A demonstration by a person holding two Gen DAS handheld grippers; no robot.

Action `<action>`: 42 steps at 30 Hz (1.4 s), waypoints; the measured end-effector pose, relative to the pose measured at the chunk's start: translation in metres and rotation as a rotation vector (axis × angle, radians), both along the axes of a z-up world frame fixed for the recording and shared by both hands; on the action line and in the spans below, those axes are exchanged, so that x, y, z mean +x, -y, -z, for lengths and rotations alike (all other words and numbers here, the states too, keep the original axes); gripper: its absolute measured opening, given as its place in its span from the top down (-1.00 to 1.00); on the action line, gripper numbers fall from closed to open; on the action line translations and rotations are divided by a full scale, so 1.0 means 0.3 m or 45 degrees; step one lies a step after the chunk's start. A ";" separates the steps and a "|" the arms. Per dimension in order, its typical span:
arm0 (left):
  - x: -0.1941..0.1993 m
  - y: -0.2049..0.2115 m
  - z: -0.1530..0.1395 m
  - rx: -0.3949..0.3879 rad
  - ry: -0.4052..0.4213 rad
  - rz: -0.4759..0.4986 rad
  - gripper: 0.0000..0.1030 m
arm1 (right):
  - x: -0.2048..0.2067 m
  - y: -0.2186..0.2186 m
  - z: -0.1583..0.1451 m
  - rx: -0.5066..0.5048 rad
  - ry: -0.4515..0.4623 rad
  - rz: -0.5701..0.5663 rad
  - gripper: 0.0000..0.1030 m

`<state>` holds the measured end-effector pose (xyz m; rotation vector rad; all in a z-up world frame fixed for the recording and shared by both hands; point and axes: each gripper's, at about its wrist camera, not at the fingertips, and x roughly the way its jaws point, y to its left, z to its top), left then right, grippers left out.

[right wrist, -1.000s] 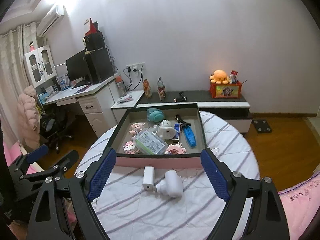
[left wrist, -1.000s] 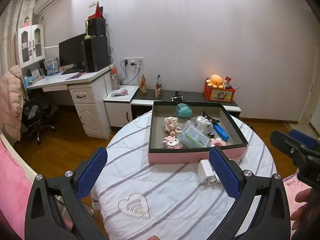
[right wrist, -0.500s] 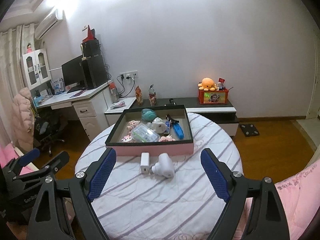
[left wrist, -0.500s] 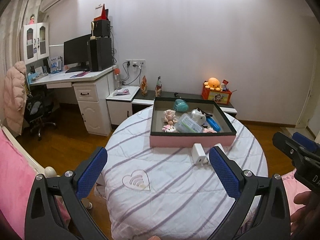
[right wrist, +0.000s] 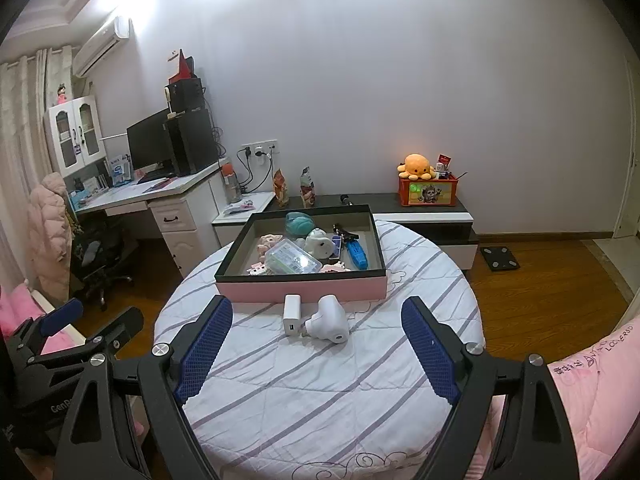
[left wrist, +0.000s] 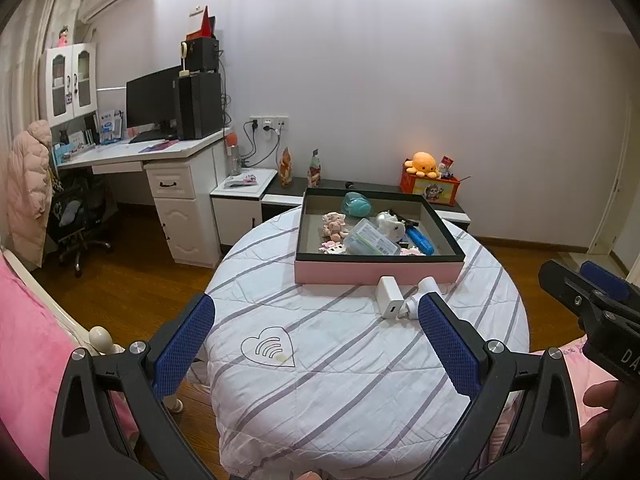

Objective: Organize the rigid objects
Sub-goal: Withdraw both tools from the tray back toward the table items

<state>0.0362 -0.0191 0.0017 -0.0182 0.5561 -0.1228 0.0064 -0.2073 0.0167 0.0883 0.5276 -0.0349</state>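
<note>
- Left claw (left wrist: 316,322): its jaws are standing wide, holding nothing, hovering over the near edge of the worktop (left wrist: 360,392).
- Right claw (right wrist: 316,340): its jaws are standing wide, holding nothing, hovering over the near edge.
- Box (right wrist: 300,290): it is sitting at the far edge of the worktop, pink-walled with a dark rim.
- Box contents: a teal item (right wrist: 300,224), a clear case (right wrist: 294,258), a blue tool (right wrist: 357,255) and small toys are lying inside.
- Charger (right wrist: 291,314): it is lying on the worktop just beside the box's near wall.
- Plug (right wrist: 330,318): white and rounded, it is lying to the right of the charger, touching it or nearly so.
</note>
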 end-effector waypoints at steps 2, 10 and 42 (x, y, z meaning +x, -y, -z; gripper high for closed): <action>0.000 0.001 0.001 -0.001 -0.001 0.000 -0.99 | -0.001 -0.001 0.000 0.001 -0.001 0.001 -0.70; 0.002 0.003 0.002 -0.002 0.000 -0.001 -0.99 | -0.002 -0.003 0.001 -0.002 -0.002 0.002 -0.70; 0.147 0.056 0.127 0.007 -0.139 0.047 -0.99 | 0.148 0.078 0.171 -0.023 -0.177 0.016 -0.70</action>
